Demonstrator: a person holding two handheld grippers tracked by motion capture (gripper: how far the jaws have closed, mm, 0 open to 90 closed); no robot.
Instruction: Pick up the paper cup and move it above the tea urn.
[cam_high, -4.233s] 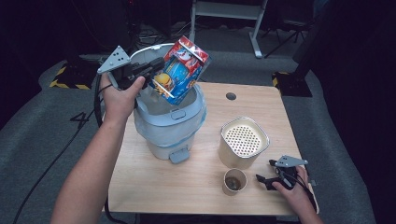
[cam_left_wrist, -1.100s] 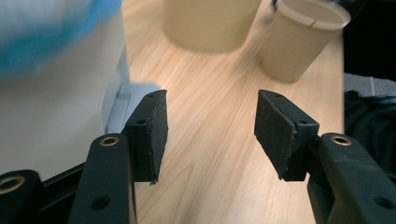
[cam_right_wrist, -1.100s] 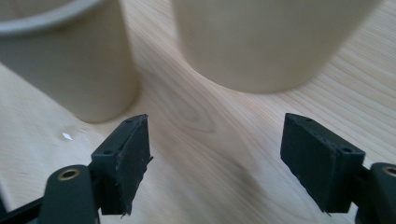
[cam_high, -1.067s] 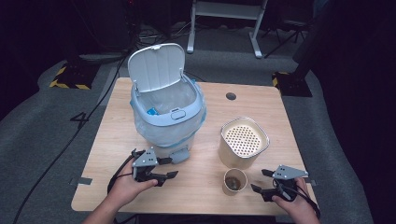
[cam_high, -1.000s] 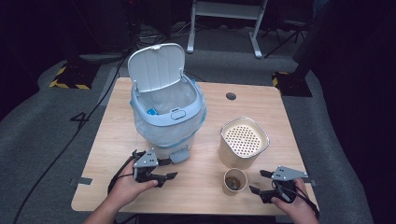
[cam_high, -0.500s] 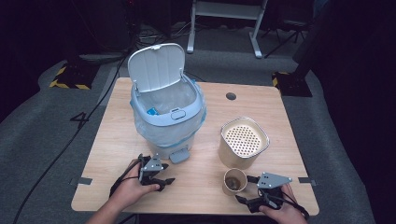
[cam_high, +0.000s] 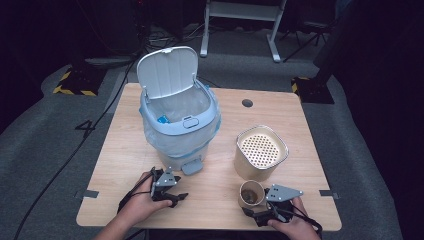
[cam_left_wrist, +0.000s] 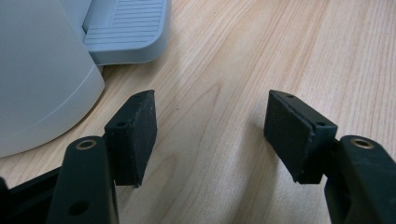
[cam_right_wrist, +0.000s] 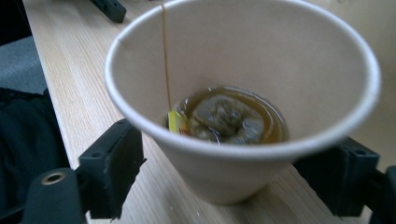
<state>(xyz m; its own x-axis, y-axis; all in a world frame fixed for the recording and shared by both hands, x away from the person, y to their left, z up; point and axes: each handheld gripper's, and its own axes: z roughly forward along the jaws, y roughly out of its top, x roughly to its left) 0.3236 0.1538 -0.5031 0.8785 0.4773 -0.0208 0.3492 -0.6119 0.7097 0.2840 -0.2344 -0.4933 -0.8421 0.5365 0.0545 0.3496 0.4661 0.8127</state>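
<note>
In the high view the left tongs (cam_high: 172, 196) rest low on the wooden tabletop (cam_high: 125, 150), in front of the pale blue bin (cam_high: 180, 127). The left hand (cam_high: 137, 205) covers most of their body. In the left gripper view the jaws stand spread over bare wood, with nothing between them. The pedal (cam_left_wrist: 123, 25) of the bin and a part of its wall are cut off at the upper left edge.

The right tongs (cam_high: 260, 216) lie at the near edge of the tabletop, just beside the paper cup (cam_high: 251, 194). In the right gripper view the cup (cam_right_wrist: 243, 93) stands between the two spread jaws. I cannot tell if the pads touch its wall, because the wide rim hides the contact places. Inside the cup there is a wet tea bag (cam_right_wrist: 224, 116) in a little brown liquid, with a yellow tag (cam_right_wrist: 175, 122). A beige container (cam_high: 260, 152) with a perforated top stands behind the cup.

The bin lid (cam_high: 167, 70) is open, and something blue lies inside, too small to identify.

Compared with half a second ago, the right tongs have come closer to the cup, and the left tongs have hardly moved.
</note>
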